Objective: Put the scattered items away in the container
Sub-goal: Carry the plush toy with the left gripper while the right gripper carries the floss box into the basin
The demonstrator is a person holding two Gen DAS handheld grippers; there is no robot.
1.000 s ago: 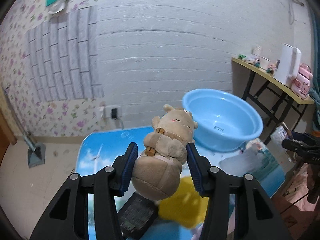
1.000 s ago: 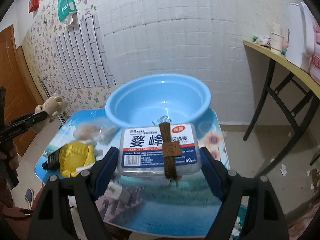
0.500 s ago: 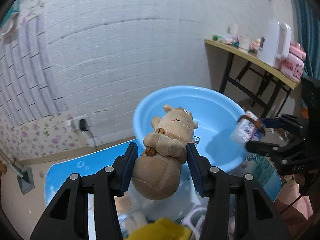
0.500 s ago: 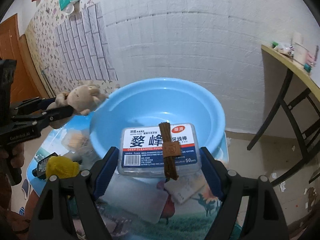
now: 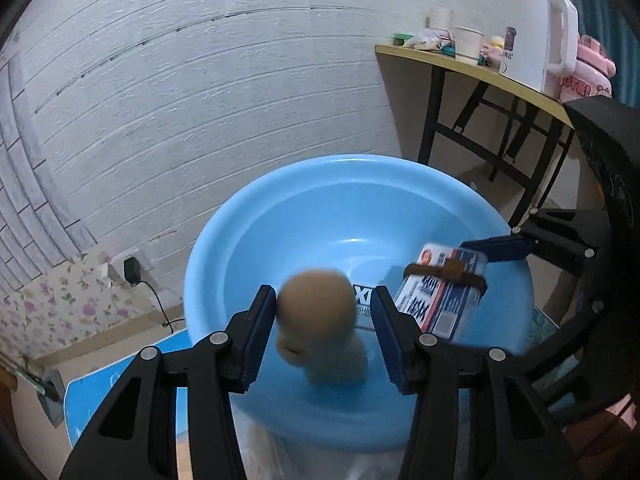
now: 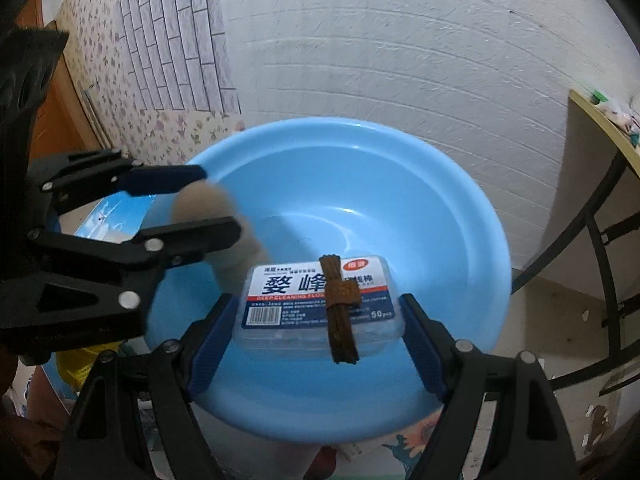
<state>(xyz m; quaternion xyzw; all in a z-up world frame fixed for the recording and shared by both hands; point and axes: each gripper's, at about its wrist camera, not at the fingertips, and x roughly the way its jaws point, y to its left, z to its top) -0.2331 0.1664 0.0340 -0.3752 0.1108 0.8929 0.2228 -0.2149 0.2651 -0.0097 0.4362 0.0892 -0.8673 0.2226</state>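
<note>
A: Blue basin [image 5: 400, 184] sits under both tools. Left tool [image 5: 323, 322] looks released; blurred plush toy [image 5: 320, 312] appears to be dropping.
B: Right tool [image 6: 316, 320] clamps the floss box [image 6: 320, 304] over the basin. Risk: box lands on the toy, bounces over the rim.

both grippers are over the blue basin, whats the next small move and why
Probably open the right gripper: its floss box hangs clamped over the blue basin, clear of the blurred plush toy between the left gripper's pads.
</note>
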